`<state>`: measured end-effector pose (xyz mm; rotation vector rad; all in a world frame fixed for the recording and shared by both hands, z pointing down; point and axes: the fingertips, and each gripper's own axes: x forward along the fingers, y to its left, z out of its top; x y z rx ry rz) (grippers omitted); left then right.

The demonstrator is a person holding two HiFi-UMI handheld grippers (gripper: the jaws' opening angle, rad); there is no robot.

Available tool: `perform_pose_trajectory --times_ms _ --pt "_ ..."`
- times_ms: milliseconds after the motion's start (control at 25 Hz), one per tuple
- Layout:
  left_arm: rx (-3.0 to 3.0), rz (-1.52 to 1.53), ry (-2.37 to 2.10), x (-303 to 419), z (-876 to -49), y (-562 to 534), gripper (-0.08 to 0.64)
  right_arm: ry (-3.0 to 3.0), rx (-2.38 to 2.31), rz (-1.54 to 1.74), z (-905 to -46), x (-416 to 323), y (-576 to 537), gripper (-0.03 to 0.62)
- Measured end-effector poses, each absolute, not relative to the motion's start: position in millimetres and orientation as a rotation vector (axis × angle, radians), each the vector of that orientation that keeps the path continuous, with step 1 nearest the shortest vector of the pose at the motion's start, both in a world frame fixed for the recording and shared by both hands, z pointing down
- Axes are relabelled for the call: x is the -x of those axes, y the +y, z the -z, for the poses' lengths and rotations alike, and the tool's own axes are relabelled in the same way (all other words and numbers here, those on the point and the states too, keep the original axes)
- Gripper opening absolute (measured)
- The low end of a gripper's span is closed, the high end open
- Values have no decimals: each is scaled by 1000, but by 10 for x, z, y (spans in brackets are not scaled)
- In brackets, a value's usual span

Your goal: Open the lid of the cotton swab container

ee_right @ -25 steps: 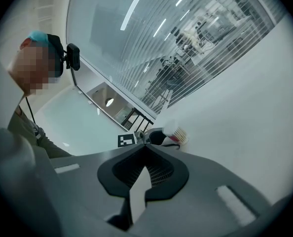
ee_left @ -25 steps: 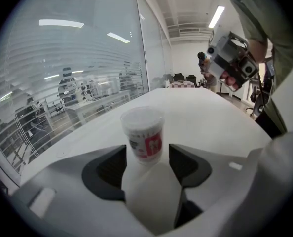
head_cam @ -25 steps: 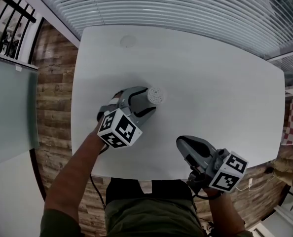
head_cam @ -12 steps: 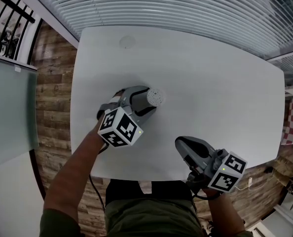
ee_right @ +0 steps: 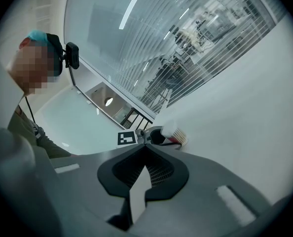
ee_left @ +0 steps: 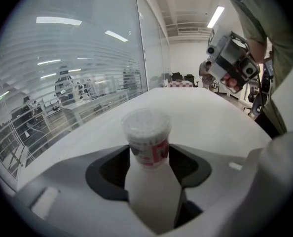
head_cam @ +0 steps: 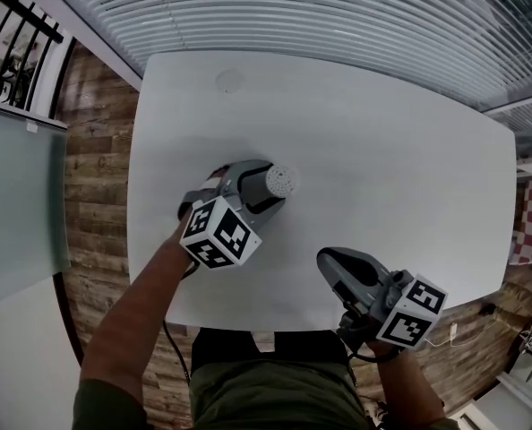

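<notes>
My right tool has its jaws pressed together with nothing between them. Just beyond its tips, the cotton swab container sits on the white counter, between my left tool's jaws.

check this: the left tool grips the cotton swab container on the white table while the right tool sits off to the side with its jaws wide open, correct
Not quite. The right tool has its jaws shut with nothing between them, as the right gripper view shows. The rest holds: the left tool grips the cotton swab container on the white table, and the right tool sits off to the side.
</notes>
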<state>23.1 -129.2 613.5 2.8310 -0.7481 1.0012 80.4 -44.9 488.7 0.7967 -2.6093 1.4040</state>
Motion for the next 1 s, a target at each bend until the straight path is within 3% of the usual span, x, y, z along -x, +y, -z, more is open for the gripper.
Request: perform_pose_trajectory --times_ms 1000 --pt "-2875 -869 -728 -208 -5715 -1312 235 -2666 -869 -1346 -4601 -782 -641 9"
